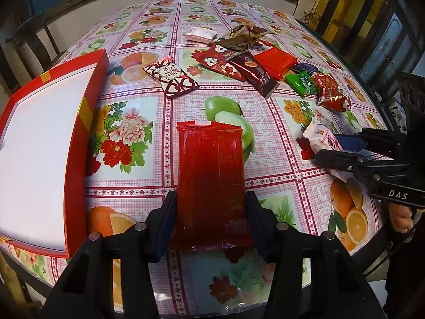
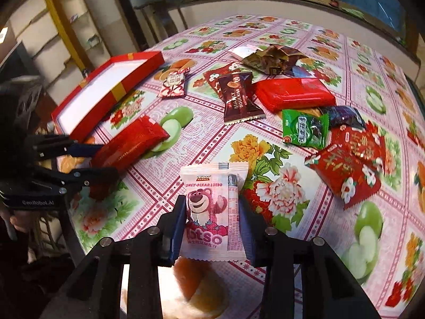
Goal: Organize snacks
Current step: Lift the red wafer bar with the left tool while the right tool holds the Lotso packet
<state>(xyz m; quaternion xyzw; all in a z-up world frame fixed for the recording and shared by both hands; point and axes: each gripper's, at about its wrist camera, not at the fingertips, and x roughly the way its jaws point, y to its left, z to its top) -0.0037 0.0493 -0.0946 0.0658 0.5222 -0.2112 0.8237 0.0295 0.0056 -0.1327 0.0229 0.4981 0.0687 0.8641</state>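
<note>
My left gripper [image 1: 211, 199] is shut on a long red snack packet [image 1: 211, 175], held above the table just right of the open red box [image 1: 39, 143] with a white inside. My right gripper [image 2: 212, 207] is shut on a pink-and-white Lotso bear packet [image 2: 212, 212], held over the table's near edge. In the left wrist view the right gripper [image 1: 326, 146] shows at the right with the pink packet [image 1: 321, 138]. In the right wrist view the left gripper [image 2: 106, 159] shows at the left with the red packet [image 2: 130, 143], beside the red box [image 2: 106, 90].
A pile of loose snacks lies at the table's far middle: a red-and-white heart packet [image 1: 171, 77], a brown Manly packet [image 2: 239, 98], a flat red packet [image 2: 292, 93], a green packet [image 2: 304, 129], a red flowered packet [image 2: 350, 170]. The fruit-patterned tablecloth [image 1: 127, 138] covers the table.
</note>
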